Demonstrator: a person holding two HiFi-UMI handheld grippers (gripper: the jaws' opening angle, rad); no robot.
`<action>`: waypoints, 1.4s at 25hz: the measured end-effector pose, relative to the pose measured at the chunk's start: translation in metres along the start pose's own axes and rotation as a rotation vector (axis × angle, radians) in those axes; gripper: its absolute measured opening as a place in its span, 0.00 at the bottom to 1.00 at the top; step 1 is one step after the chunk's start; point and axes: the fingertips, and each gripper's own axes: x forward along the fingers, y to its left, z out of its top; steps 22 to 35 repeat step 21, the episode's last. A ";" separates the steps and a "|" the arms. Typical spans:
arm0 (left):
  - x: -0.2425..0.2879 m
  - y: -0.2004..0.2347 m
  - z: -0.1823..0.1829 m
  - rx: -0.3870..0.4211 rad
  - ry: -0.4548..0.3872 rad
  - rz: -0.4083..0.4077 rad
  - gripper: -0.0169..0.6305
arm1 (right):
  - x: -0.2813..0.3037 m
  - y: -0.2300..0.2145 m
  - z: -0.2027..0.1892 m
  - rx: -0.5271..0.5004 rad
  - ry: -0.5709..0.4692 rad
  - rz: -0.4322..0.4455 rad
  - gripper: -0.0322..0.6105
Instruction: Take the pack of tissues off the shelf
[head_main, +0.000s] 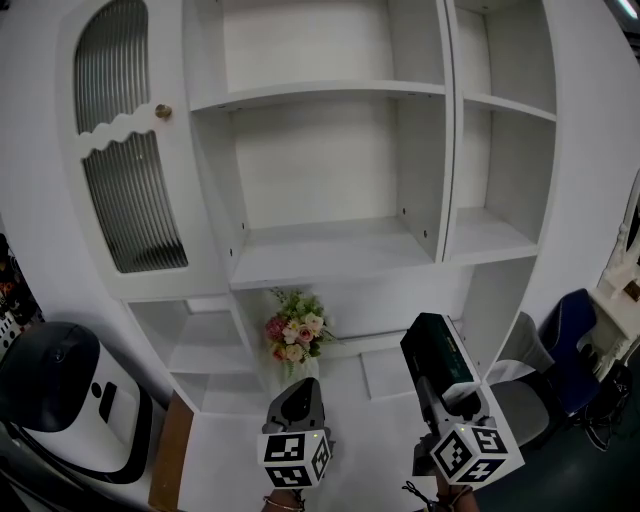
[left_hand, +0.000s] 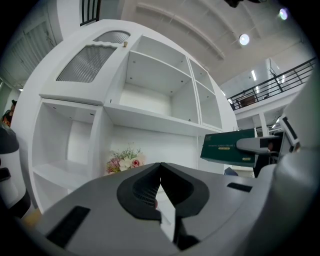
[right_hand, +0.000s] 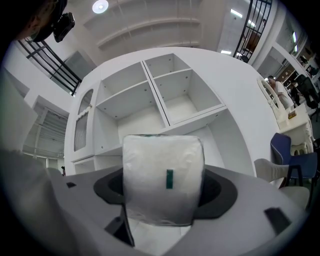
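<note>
My right gripper (head_main: 440, 375) is shut on the pack of tissues (head_main: 432, 350), a dark green pack with a white end face (right_hand: 162, 180). It hangs in front of the white shelf unit (head_main: 330, 255), below the middle shelf and to the right of the flowers. In the left gripper view the pack (left_hand: 231, 146) shows as a green box at the right, held in the air. My left gripper (head_main: 297, 400) is shut with nothing between its jaws and points level at the lower shelf.
A bouquet of pink and cream flowers (head_main: 295, 335) stands in the low compartment. A cabinet door with ribbed glass (head_main: 125, 150) is at the upper left. A black and white appliance (head_main: 60, 390) sits at the left, a blue chair (head_main: 570, 345) at the right.
</note>
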 end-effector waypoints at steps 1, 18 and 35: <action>0.000 0.001 0.000 -0.001 0.000 0.002 0.05 | 0.000 0.000 0.000 0.000 0.000 -0.001 0.60; 0.003 0.005 -0.003 -0.012 0.002 0.013 0.05 | -0.002 -0.002 0.001 -0.022 0.003 -0.005 0.59; 0.004 0.006 -0.004 -0.015 0.004 0.013 0.05 | -0.002 -0.002 0.002 -0.021 0.000 -0.004 0.59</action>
